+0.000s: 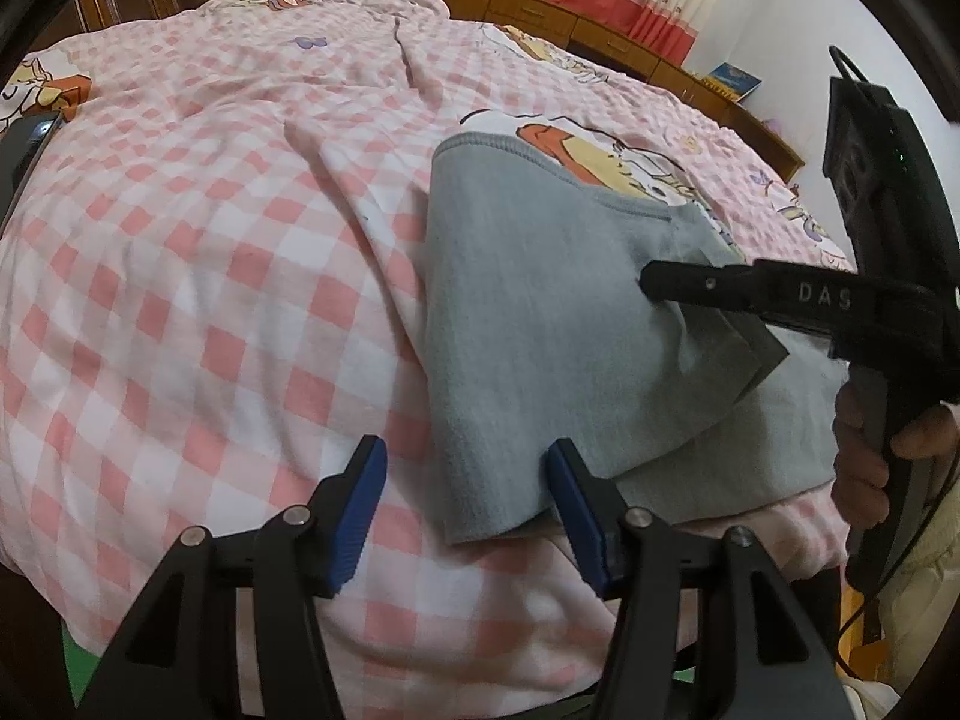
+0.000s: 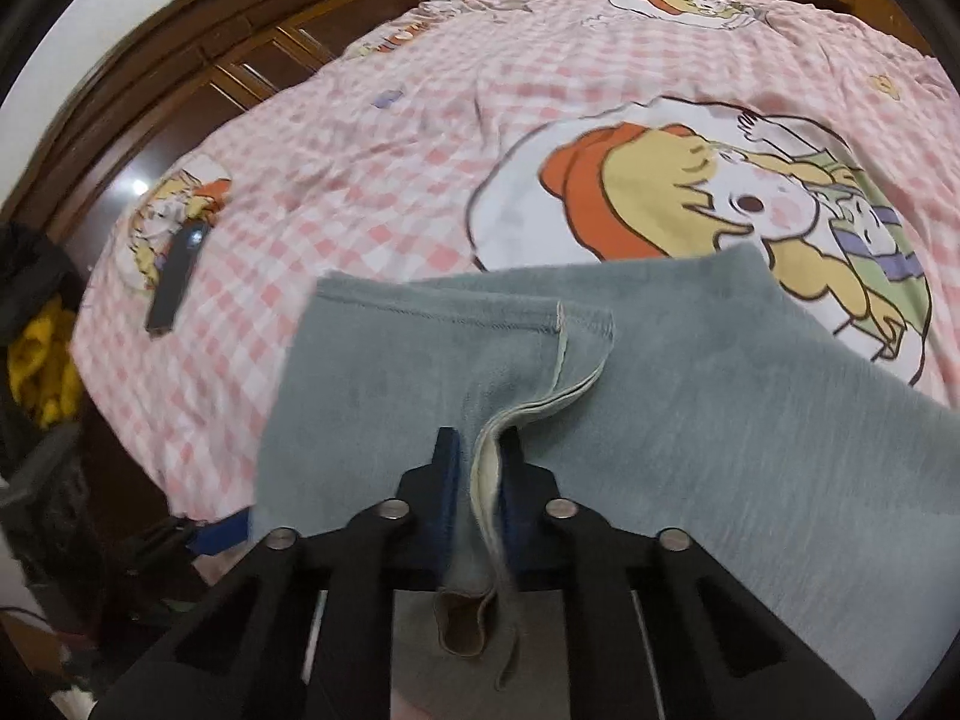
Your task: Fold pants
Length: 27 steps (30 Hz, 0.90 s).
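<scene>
The only readable lettering is "DAS", in pale capitals on the black side of the right gripper point(image 1: 651, 285), as seen from the left wrist view; it sits well back from that gripper's jaws, on the body just ahead of the handle, and whatever may follow the S is cut off by the frame's edge. A blue book point(image 1: 733, 79) lies far beyond the jaws on the wooden ledge, and its cover print is too small to read. The bedcover point(image 1: 210, 210) carries cartoon pictures but no legible words. In the right wrist view nothing can be read.
</scene>
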### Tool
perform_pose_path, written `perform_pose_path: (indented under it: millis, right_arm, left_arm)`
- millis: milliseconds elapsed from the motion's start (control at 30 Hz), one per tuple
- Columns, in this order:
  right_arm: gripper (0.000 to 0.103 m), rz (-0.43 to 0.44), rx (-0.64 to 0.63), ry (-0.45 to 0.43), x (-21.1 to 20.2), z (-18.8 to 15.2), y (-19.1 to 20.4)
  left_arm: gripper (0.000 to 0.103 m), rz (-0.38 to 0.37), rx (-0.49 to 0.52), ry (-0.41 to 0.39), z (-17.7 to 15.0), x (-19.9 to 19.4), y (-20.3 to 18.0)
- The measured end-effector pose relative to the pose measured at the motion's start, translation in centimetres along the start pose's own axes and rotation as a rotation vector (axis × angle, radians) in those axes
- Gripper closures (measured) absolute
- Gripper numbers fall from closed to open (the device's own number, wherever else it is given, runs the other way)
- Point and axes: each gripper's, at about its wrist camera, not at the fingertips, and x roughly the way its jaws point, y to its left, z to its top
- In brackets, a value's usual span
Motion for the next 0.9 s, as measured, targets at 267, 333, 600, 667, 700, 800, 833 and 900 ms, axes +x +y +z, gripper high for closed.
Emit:
perform_pose_path:
  millis: [267,333,600,667,700,800,833,900]
  right_arm:
    - [0.092,0.066,-0.003,-0.093,-5.3,2.3,3.4]
    - [0.092,0.067,-0.009,-0.119,-6.8,2.8,4.7]
    - [0.092,0.057,-0.02,-0.183,-10.9,3.0,6.8]
    - [0.092,0.05,-0.011,-0.218,-12.8,2.9,6.3]
    - [0.092,0.046,-0.01,-0.229,-13.5,2.9,6.1]
    - [0.093,0.02,-0.002,-0.255,-15.8,2.8,4.9]
    - [0.093,0.006,0.002,-0.263,-16.6,2.6,4.3]
    - [0.093,-0.015,0.003,-0.276,-17.5,2.4,3.4]
  left_arm:
    - [0.035,-0.024,0.003,-0.052,-0.4,-2.5,0.1]
    - [0.032,-0.028,0.02,-0.062,-0.8,-3.1,-0.3]
    - [0.029,-0.03,0.016,-0.058,-1.1,-1.9,-2.3]
    - [0.029,0.031,0.025,-0.036,-1.1,-0.9,-2.6]
    - [0.029,0.058,0.028,-0.031,-1.2,-0.7,-2.6]
    - [0.027,0.062,0.03,-0.044,-1.5,-0.9,-2.6]
    - [0.027,0.063,0.031,-0.062,-1.4,-1.3,-2.8]
    - [0.025,0.076,0.052,-0.083,-1.3,-1.9,-3.4]
